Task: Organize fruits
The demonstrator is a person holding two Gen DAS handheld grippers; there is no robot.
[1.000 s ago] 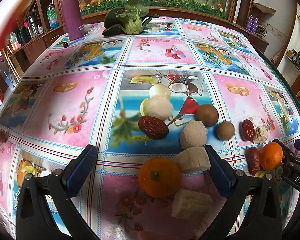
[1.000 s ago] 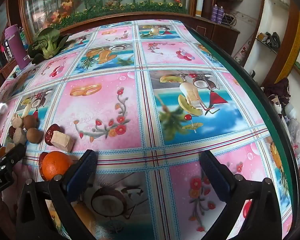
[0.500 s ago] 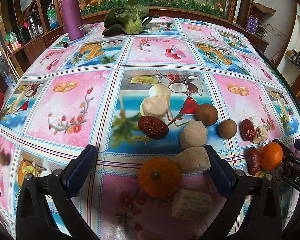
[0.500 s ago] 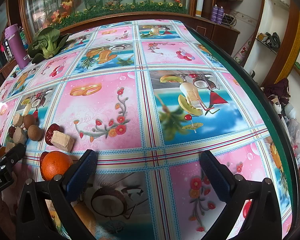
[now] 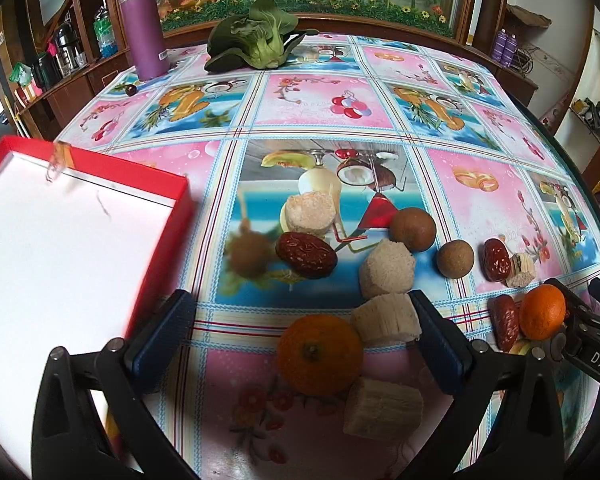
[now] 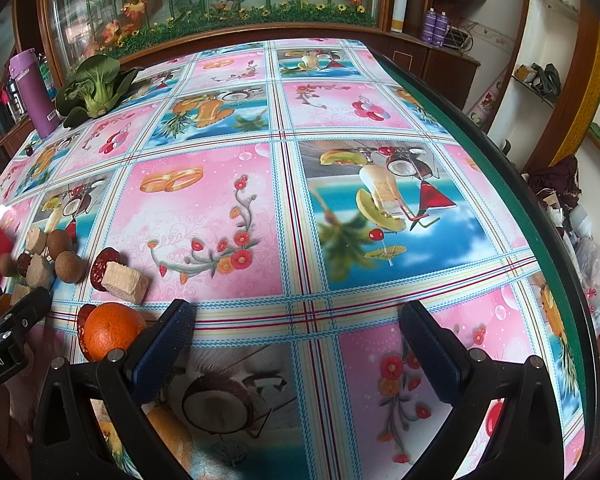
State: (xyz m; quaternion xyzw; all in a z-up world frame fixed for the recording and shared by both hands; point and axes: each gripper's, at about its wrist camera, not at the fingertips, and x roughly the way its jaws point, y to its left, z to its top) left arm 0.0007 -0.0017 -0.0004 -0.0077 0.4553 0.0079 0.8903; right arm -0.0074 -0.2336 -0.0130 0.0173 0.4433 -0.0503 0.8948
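bench (image 6: 204,216): round, under a glossy oilcloth of pink and blue fruit-print squares; dark green rim runs down the right in the right wrist view.
red box (image 5: 60,248): big, white inside, red walls, blurred, at left of the left wrist view; right wrist view catches only a red corner at its far-left edge.
left tool (image 5: 300,340): wide open, holding nothing; near orange (image 5: 319,355) and two pale cut chunks lie between its fingers on the bench.
right tool (image 6: 296,344): wide open, empty, over bare cloth; second orange (image 6: 114,336) just left of its left finger.
fruit cluster: left view only shows it in full: red date (image 5: 306,255), two more pale chunks, two brown round fruits, one blurred brown fruit beside the box. Right view shows it small, at left.
right group: date plus pale block (image 6: 124,278) touching, near the second orange.
far side: purple flask (image 5: 142,24), leafy green vegetable (image 5: 256,40).
room: wood cabinet with painted glass panel behind; shelves at right.
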